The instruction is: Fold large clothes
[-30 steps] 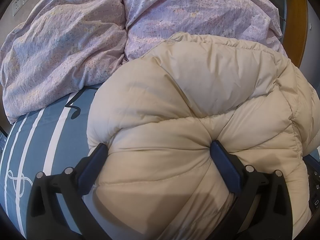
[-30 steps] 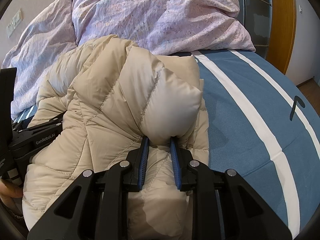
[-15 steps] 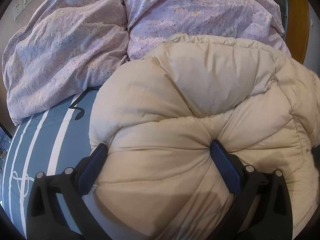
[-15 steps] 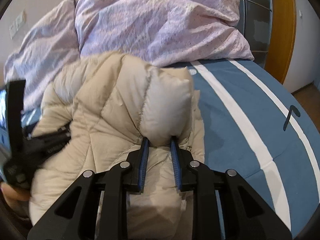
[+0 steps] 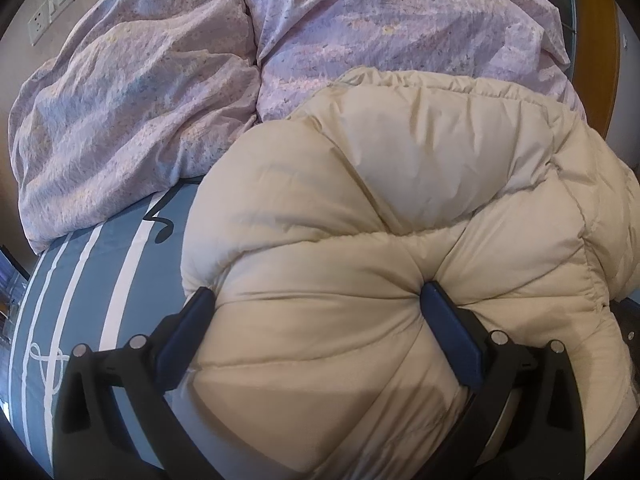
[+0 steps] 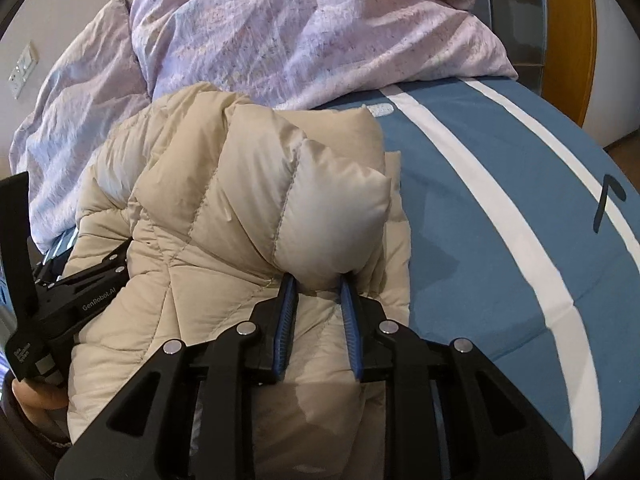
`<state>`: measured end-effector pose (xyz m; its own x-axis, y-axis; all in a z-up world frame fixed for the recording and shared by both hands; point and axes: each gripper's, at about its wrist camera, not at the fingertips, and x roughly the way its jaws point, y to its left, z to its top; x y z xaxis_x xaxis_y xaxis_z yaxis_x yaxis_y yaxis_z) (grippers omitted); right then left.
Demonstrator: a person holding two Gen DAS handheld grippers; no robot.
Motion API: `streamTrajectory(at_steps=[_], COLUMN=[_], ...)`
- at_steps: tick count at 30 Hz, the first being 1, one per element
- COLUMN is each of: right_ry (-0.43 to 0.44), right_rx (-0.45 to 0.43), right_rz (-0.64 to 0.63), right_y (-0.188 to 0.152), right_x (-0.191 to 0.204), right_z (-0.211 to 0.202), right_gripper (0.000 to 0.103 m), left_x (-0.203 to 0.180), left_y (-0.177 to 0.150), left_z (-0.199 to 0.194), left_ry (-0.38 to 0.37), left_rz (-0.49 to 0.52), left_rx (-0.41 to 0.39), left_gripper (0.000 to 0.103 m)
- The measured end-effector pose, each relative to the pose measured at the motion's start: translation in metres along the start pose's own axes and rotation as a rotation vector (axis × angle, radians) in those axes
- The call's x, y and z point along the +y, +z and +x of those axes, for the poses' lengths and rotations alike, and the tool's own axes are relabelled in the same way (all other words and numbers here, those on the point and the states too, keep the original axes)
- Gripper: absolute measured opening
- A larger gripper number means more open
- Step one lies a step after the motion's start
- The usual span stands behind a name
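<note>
A puffy beige quilted jacket [image 5: 400,168] lies bunched on the bed. My left gripper [image 5: 316,290] has its jaws set wide around a thick roll of the jacket, and both blue pads dent the padding. My right gripper [image 6: 317,280] is shut on a narrower puffed fold of the same jacket [image 6: 208,208], which bulges up above the fingertips. In the right wrist view the left gripper [image 6: 72,296] shows at the left edge, half buried in the jacket, with a person's hand [image 6: 36,400] below it.
The bed sheet [image 5: 92,280] is blue with white stripes and runs bare to the right of the jacket [image 6: 480,200]. A rumpled lilac duvet [image 5: 140,100] fills the head of the bed. A wall socket [image 5: 52,8] and an orange wooden frame [image 6: 568,32] stand behind.
The right gripper has turned a little with its fold still pinched, so the left gripper shifts in its view. The left gripper stays put with the same hold.
</note>
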<state>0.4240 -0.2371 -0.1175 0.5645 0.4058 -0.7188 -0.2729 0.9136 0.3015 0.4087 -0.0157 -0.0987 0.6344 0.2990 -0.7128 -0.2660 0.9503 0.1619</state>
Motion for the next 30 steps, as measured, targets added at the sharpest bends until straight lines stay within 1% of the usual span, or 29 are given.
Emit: streamTrajectory(at_steps=[2, 3, 4, 5, 6, 7, 9, 11, 13, 14, 16, 22, 27, 29, 30], right_ry=[0.03, 0.054, 0.069, 0.082, 0.069, 0.05, 0.056, 0.094, 0.126, 0.139, 0.158, 0.255, 0.331, 0.354, 0.374], right_rx=[0.006, 0.01, 0.012, 0.011, 0.003, -0.012, -0.028, -0.02, -0.007, 0.002, 0.023, 0.129, 0.193, 0.206, 0.199], right_rz=[0.019, 0.04, 0.051, 0.067, 0.076, 0.077, 0.082, 0.111, 0.139, 0.152, 0.167, 0.235, 0.289, 0.306, 0.314], right_y=[0.003, 0.004, 0.005, 0.006, 0.006, 0.007, 0.008, 0.008, 0.007, 0.007, 0.006, 0.002, -0.001, -0.002, -0.002], right_x=[-0.004, -0.008, -0.009, -0.013, -0.015, -0.017, -0.02, -0.026, -0.03, -0.032, -0.034, -0.039, -0.044, -0.046, -0.048], right_z=[-0.005, -0.011, -0.014, -0.02, -0.025, -0.03, -0.039, -0.045, -0.046, -0.046, -0.044, -0.029, -0.01, -0.004, -0.002], right_gripper=[0.026, 0.03, 0.041, 0.048, 0.067, 0.073, 0.073, 0.074, 0.083, 0.085, 0.089, 0.095, 0.098, 0.099, 0.099], left_x=[0.006, 0.009, 0.012, 0.016, 0.019, 0.021, 0.025, 0.031, 0.04, 0.044, 0.056, 0.08, 0.077, 0.075, 0.075], left_y=[-0.001, -0.001, -0.002, -0.003, -0.004, -0.005, -0.007, -0.011, -0.017, -0.018, -0.022, -0.034, -0.043, -0.046, -0.047], left_z=[-0.004, -0.006, -0.009, -0.014, -0.02, -0.025, -0.039, -0.052, -0.062, -0.066, -0.069, -0.066, -0.055, -0.052, -0.051], left_ry=[-0.021, -0.027, -0.035, -0.043, -0.051, -0.053, -0.051, -0.05, -0.055, -0.062, -0.087, -0.16, -0.199, -0.212, -0.219], left_rz=[-0.023, -0.031, -0.04, -0.048, -0.05, -0.047, -0.025, -0.006, -0.004, -0.011, -0.032, -0.102, -0.108, -0.112, -0.117], left_rx=[-0.003, -0.002, -0.001, 0.0, 0.0, -0.004, -0.029, -0.05, -0.06, -0.057, -0.041, 0.019, 0.065, 0.075, 0.08], left_gripper=[0.101, 0.101, 0.101, 0.101, 0.101, 0.101, 0.101, 0.101, 0.101, 0.101, 0.101, 0.101, 0.101, 0.101, 0.101])
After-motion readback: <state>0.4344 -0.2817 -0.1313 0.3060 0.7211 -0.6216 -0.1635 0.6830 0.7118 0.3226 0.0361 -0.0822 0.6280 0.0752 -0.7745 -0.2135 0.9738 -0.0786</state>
